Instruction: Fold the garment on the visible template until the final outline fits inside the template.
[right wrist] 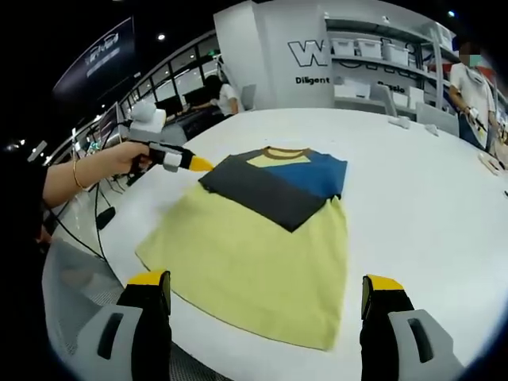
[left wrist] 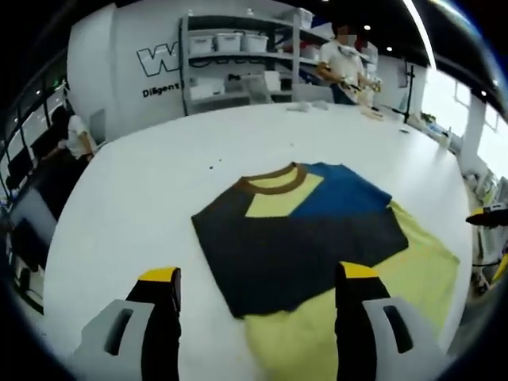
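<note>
A T-shirt (left wrist: 317, 238) lies flat on the white table (left wrist: 135, 190). It has a yellow body, a blue shoulder and a brown collar (left wrist: 274, 181), and a dark grey part is folded across its chest. My left gripper (left wrist: 258, 278) is open, its yellow-tipped jaws straddling the dark part's near corner from above. In the right gripper view the shirt (right wrist: 254, 246) spreads its yellow hem toward me. My right gripper (right wrist: 264, 282) is open over that hem, holding nothing. A hand holds the left gripper (right wrist: 181, 160) beside the dark fold's left corner.
Shelves with white bins (left wrist: 230, 41) stand behind the table. A person (left wrist: 343, 59) works at the far edge beside small items (left wrist: 305, 105). Another person (left wrist: 75, 135) sits off to the left. The table's near edge (right wrist: 198, 333) runs just below the hem, and cables (right wrist: 95, 214) hang left.
</note>
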Available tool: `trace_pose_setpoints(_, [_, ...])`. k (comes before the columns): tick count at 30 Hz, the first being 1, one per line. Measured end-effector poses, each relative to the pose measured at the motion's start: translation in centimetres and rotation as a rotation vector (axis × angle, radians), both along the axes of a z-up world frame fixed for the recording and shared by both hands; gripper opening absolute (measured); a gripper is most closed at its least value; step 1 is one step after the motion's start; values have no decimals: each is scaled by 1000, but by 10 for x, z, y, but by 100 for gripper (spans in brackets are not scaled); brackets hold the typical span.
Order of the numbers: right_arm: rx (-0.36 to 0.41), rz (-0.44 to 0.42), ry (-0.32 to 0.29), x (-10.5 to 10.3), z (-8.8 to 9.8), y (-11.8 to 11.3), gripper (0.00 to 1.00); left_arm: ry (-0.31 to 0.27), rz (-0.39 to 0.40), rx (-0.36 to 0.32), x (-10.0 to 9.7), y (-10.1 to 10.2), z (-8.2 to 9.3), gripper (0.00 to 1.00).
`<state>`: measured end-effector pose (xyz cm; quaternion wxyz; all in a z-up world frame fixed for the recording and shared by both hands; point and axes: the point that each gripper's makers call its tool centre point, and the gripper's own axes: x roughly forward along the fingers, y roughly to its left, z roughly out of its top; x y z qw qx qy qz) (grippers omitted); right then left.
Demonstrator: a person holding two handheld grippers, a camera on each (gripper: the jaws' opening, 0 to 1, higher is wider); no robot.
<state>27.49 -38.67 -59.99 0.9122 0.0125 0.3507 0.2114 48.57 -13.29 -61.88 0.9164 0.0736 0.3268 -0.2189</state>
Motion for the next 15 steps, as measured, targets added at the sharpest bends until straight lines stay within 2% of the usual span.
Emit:
trace_pose_setpoints(4, [-9, -1, 6, 0, -6, -1, 99, 22, 23, 9, 0, 13, -10, 65])
trace_pose_setpoints(7, [-16, -1, -5, 2, -11, -3, 97, 39, 6, 53, -4, 19, -18, 59])
trace_pose_setpoints(11, [-31, -12, 2, 4, -21, -8, 94, 50, 24, 26, -3, 23, -20, 52])
trace_pose_setpoints(15, [-37, -24, 19, 2, -30, -13, 90, 72, 23, 15, -4, 25, -27, 41])
